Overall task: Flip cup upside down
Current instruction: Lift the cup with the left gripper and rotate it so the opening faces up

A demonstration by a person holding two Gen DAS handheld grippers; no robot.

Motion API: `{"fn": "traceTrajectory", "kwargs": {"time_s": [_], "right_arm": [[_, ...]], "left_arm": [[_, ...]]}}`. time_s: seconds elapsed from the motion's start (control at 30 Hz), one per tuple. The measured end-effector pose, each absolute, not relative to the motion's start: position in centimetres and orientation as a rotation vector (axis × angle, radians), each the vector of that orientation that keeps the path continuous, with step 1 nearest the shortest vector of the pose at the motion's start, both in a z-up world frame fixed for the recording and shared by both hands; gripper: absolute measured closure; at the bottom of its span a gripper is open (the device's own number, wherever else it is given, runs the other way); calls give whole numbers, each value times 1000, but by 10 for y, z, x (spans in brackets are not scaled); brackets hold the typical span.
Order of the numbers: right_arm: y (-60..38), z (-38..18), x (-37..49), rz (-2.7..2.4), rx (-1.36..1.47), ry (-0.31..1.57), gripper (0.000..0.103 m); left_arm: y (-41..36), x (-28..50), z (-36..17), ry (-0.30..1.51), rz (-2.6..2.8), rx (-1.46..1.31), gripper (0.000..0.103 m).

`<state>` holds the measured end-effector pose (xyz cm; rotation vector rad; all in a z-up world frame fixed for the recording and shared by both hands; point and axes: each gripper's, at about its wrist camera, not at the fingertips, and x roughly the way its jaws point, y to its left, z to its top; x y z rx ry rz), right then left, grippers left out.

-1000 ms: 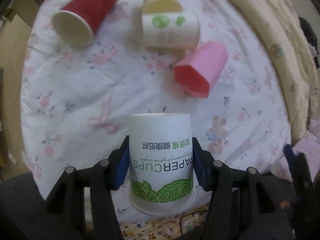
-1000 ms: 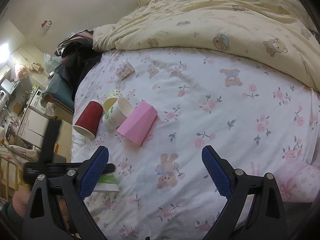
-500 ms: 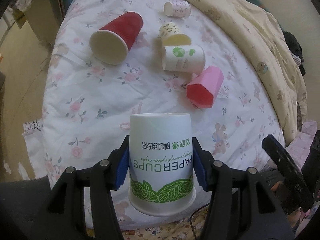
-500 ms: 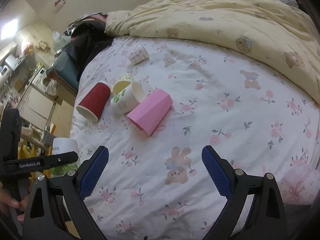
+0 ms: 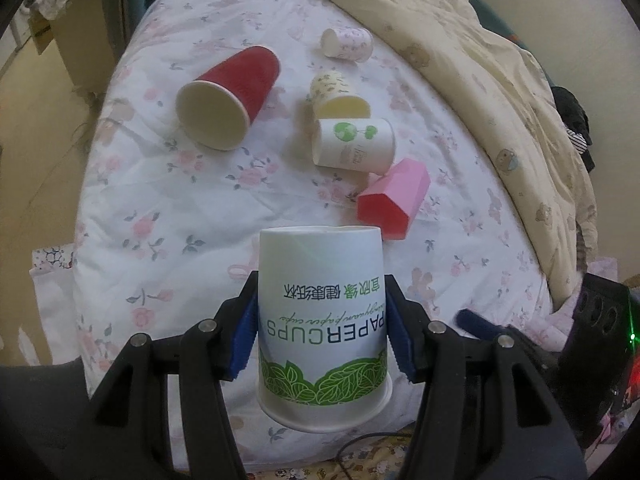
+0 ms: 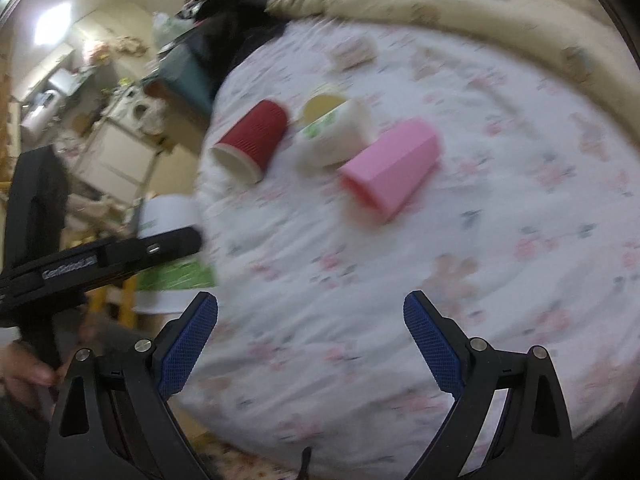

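My left gripper (image 5: 322,332) is shut on a white paper cup (image 5: 320,320) with green leaves and "PAPER CUPS" print. The print reads upside down and the cup's rim points toward the camera, above the near edge of the bed. The same cup (image 6: 168,256) shows in the right wrist view at the left, held off the bed's edge by the left gripper's black arm. My right gripper (image 6: 310,344) is open and empty above the floral sheet.
On the floral sheet (image 5: 168,200) lie a red cup (image 5: 228,96), a yellow cup (image 5: 336,96), a white cup with a green logo (image 5: 354,148), a pink faceted cup (image 5: 394,196) and a small floral cup (image 5: 346,44). A beige duvet (image 5: 480,60) covers the right side.
The left gripper has pulled back and up from the bed with the cup still held, so the lying cups look farther away. The right gripper view has swung and is blurred.
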<state>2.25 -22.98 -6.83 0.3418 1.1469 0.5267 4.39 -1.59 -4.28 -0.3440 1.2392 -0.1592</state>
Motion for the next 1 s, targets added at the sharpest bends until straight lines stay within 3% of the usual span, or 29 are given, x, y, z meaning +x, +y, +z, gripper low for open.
{"fn": "traceTrajectory", "kwargs": {"time_s": [0.3,0.77,1.0], "right_arm": [[-200,-73,20,677,387,1174,6],[-209,-94,28,497,288,1238,6],[-263,-71,27,324,386,1131,6]], "left_arm": [[-31,41,-42,1242,-195,-310,49],[-38,42,-33,1199,-173,-207,49],[-38,76,-47,1191,-58,-211,49]]}}
